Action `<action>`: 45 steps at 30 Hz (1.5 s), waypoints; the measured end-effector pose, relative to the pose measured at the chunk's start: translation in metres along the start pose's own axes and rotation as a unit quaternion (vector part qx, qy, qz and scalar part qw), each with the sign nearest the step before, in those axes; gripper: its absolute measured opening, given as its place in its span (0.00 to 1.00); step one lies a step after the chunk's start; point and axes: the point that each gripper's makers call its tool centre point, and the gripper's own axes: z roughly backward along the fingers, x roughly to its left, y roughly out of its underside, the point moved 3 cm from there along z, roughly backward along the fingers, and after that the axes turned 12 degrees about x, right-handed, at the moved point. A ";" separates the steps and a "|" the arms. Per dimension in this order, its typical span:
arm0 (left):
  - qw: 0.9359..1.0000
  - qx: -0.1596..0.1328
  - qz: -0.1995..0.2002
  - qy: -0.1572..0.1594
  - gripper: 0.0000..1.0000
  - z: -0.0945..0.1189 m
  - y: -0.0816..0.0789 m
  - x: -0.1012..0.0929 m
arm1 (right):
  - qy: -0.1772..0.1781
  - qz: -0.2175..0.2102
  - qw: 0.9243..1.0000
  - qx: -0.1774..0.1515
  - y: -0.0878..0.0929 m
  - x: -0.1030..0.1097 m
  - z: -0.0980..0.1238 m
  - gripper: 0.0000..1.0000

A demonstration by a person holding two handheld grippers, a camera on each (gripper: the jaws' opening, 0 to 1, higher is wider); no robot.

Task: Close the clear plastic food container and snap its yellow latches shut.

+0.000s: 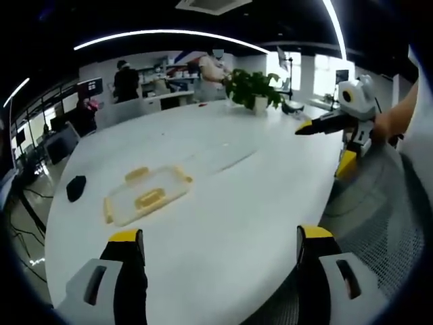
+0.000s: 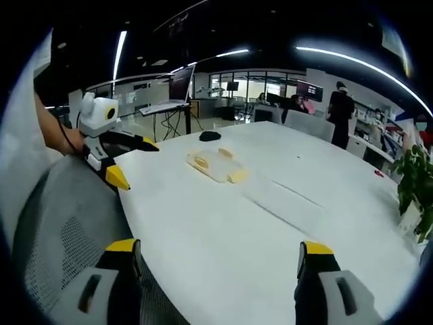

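Office space surrounds a broad white table (image 1: 223, 203), with people standing at desks in the background. Going left to right in the left gripper view: a small black object (image 1: 76, 187) sits near the table's far-left edge, then the container (image 1: 145, 195) lies flat on the tabletop with its yellow latches (image 1: 137, 173) showing at the rim, then a potted plant (image 1: 254, 88) stands further back, and the right gripper (image 1: 323, 145) hangs at the right over a mesh chair back (image 1: 379, 217). The left gripper (image 1: 220, 244) has its jaws wide apart and empty; the container lies ahead of it and to its left, well apart, long axis running slantwise across the view. In the right gripper view the left gripper (image 2: 139, 162) shows at left, the container (image 2: 216, 164) mid-table ahead, and the right gripper (image 2: 220, 254) is likewise spread and empty. Neither touches the container; I judge the left gripper the nearer, so the reach probably starts there.
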 end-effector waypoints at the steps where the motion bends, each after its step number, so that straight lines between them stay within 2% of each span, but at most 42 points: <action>1: 1.000 0.000 -0.001 0.000 0.91 0.000 0.000 0.000 | 0.001 -0.001 1.000 -0.002 0.000 -0.001 0.001 0.96; 14: 1.000 0.002 0.002 0.003 0.90 0.000 0.002 0.001 | 0.001 -0.018 1.000 0.005 0.001 -0.002 -0.001 0.97; 19: 1.000 -0.001 0.002 -0.001 0.90 0.002 0.000 0.001 | -0.018 0.000 1.000 0.022 0.004 0.008 -0.006 0.95; 30: 1.000 -0.009 0.009 0.006 0.86 0.006 -0.002 0.003 | -0.026 0.007 0.999 0.038 0.005 0.009 -0.008 0.93; 36: 1.000 0.017 0.002 0.011 0.85 0.001 0.011 0.009 | -0.019 0.025 0.999 0.040 -0.001 0.005 -0.007 0.87; 45: 1.000 0.025 -0.015 0.007 0.83 -0.002 0.007 0.022 | -0.030 0.048 0.997 0.051 -0.013 0.004 -0.021 0.83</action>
